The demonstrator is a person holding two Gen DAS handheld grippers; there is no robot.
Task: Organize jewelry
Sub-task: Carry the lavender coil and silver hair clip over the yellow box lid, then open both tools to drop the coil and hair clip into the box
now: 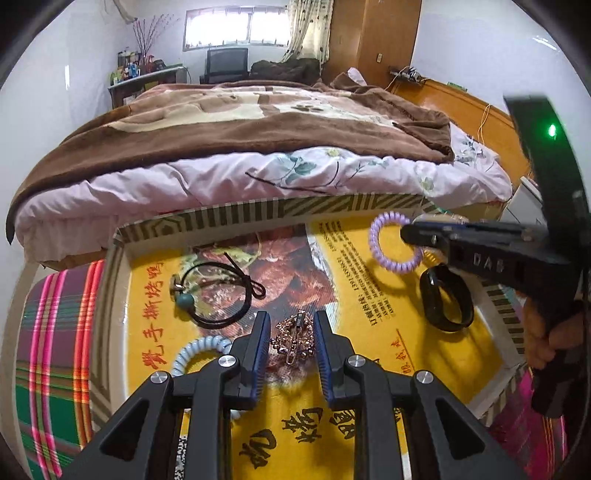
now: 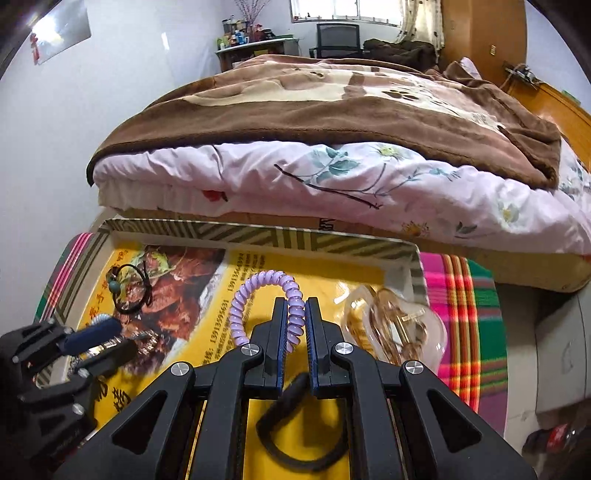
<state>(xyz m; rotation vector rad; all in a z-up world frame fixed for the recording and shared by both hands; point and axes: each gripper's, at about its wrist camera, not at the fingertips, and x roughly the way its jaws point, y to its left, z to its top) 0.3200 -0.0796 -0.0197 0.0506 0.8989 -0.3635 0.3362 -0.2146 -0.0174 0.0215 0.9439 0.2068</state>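
Bed [image 1: 258, 140] fills the background in both views. In front of it, a yellow printed tray [image 1: 417, 295] on plaid cloth [image 1: 51, 332].

Left view only:
- pale blue coil tie [image 1: 201, 350] at the left finger
- full outline of the black band [image 1: 445, 299]
- a hand [image 1: 539, 332] gripping the right tool

Right view only:
- clear amber claw clip [image 2: 391, 325] at the tray's right edge
- wall poster [image 2: 61, 31]

Both views: black hair tie with a teal bead [image 1: 218, 291], left part of tray.

Left gripper [image 1: 290, 332]: jaws narrowly apart, straddling a rose-gold clip [image 1: 293, 334]; pad contact can't be told.

Right gripper [image 2: 295, 328]: clamped on the purple coil tie [image 2: 258, 295], which hangs lifted above the tray's right half, just over the band.
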